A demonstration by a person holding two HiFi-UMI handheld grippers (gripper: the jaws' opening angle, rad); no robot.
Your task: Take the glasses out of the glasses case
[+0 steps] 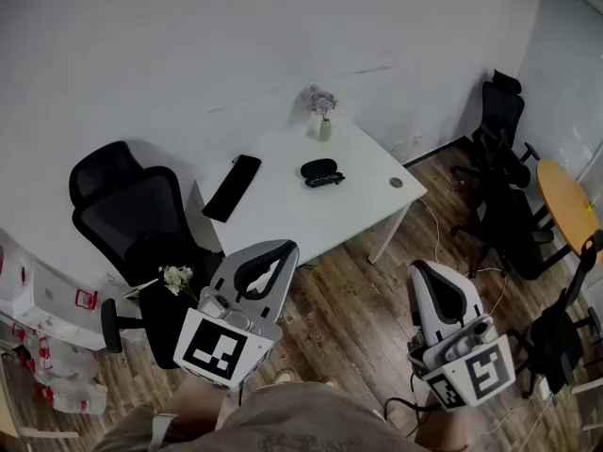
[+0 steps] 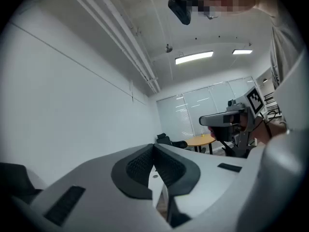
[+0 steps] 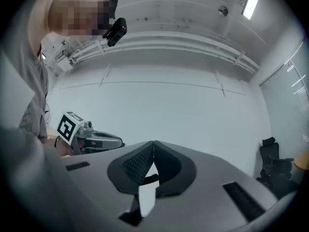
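The black glasses case (image 1: 318, 169) lies on the white table (image 1: 283, 219), towards its far side. A small dark shape rests against the case's near edge, too small to make out. Both grippers hang well short of the table, over the wooden floor, and point level. My left gripper (image 1: 285, 247) is at the table's near corner, jaws pressed together with nothing between them (image 2: 153, 145). My right gripper (image 1: 417, 267) is further right, beside the table's leg, and its jaws also meet with nothing held (image 3: 153, 142). Neither gripper view shows the case.
A flat black slab (image 1: 233, 187) lies on the table's left part and a small flower vase (image 1: 324, 125) stands at its far edge. A black office chair (image 1: 132, 215) is at the left. More black chairs (image 1: 499, 158) and a round wooden table (image 1: 565, 201) stand at the right.
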